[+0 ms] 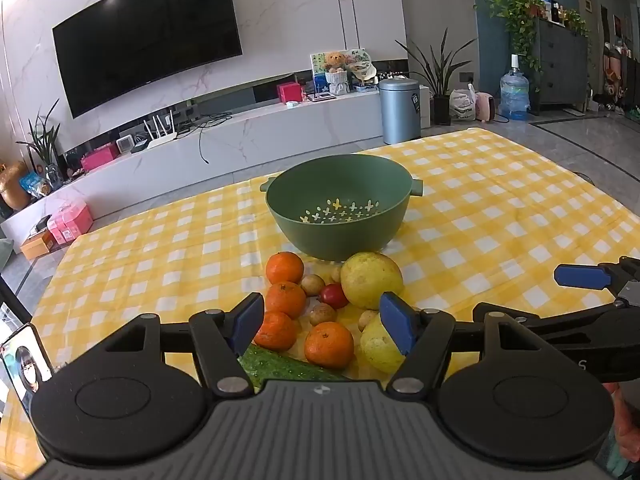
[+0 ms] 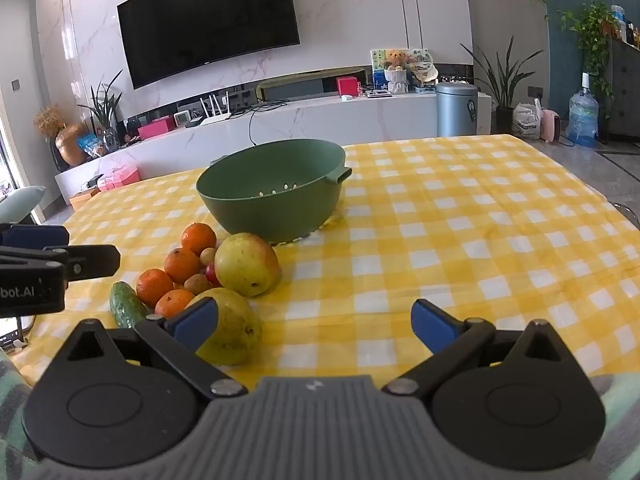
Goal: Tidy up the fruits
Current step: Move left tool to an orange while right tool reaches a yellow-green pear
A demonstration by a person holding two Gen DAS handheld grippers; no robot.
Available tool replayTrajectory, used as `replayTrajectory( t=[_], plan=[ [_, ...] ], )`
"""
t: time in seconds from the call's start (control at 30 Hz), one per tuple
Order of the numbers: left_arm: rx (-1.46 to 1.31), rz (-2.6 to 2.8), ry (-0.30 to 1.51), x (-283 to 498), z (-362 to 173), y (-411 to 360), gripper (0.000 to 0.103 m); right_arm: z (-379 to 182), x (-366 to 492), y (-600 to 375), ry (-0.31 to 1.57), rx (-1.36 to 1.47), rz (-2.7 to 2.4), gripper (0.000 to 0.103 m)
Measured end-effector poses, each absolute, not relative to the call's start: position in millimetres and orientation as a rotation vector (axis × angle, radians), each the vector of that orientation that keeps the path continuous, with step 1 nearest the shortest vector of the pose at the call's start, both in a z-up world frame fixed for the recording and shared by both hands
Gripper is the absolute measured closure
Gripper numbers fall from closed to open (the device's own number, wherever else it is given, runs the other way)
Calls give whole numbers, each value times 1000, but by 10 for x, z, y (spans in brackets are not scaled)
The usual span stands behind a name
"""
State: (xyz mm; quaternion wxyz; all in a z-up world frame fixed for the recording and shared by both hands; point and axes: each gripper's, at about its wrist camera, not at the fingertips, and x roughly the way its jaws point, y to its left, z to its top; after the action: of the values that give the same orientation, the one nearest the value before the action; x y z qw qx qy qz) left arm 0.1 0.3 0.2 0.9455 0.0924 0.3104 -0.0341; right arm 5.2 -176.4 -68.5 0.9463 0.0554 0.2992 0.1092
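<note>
the fruit pile (image 1: 320, 312) sits bunched at 6 o'clock of the empty green colander (image 1: 338, 204), likely awaiting sorting into it. left gripper (image 1: 324, 320) hovers released, jaws bracketing the oranges (image 1: 329, 345). right gripper (image 2: 316, 320), spread wide and holding nothing, has the near mango (image 2: 234, 330) at its 9 o'clock finger.
</note>
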Motion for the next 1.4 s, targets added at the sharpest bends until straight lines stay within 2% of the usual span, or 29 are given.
replayTrajectory(
  t=[0.87, 0.97, 1.13, 1.27, 1.33, 1.37, 1.4],
  plan=[
    [186, -89, 643, -7, -29, -5, 25, -696, 62, -1751, 615, 112, 221, 4],
    [195, -109, 639, -27, -56, -27, 29, -708, 57, -1749, 619, 112, 218, 4],
    [166, -123, 640, 43, 27, 124, 30, -700, 72, -1729, 607, 111, 234, 4],
    [113, -164, 670, 122, 14, 241, 37, -694, 156, -1670, 627, 109, 252, 18],
    [82, -160, 692, 180, -11, 292, 45, -711, 216, -1652, 651, 127, 268, 24],
    [65, -164, 705, 220, -35, 313, 47, -718, 241, -1641, 659, 136, 272, 31],
    [47, -167, 716, 261, -54, 344, 49, -727, 287, -1631, 672, 140, 271, 33]
  ],
)
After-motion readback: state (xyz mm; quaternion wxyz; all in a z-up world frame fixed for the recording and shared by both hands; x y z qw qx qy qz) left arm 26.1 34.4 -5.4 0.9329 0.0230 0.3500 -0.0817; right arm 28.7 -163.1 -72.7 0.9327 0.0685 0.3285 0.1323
